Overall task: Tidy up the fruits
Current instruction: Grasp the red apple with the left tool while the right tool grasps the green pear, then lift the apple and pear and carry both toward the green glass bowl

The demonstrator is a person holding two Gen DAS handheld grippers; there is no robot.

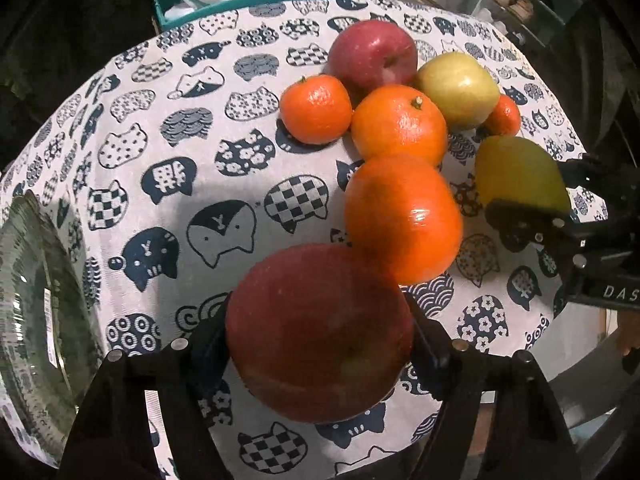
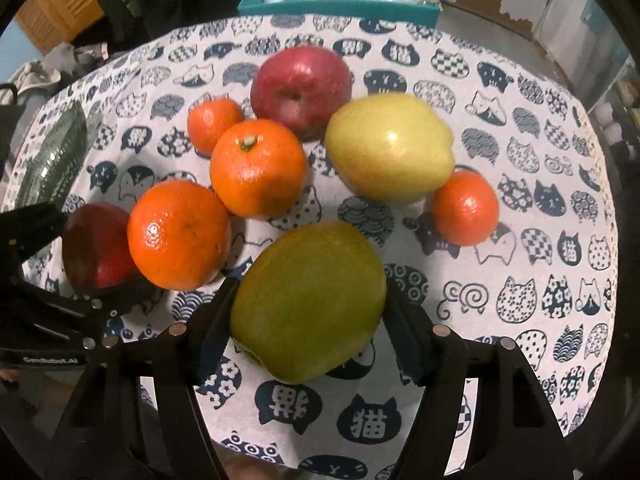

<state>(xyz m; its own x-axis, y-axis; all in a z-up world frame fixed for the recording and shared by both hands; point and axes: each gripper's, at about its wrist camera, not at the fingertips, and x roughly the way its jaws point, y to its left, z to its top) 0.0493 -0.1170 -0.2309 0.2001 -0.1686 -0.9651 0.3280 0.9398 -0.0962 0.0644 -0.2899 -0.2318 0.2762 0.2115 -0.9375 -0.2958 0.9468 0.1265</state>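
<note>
The left gripper [image 1: 320, 344] is clamped on a dark red round apple [image 1: 320, 332] near the bench's near edge; the right gripper [image 2: 308, 320] is clamped on a green pear-like fruit [image 2: 308, 300]. Behind them oranges, a second red apple [image 2: 301, 90] and a yellow apple [image 2: 390, 146] cluster on the cat-print cloth [image 1: 168, 128]; a ribbed glass bowl [image 1: 36, 312] sits at the left edge
</note>
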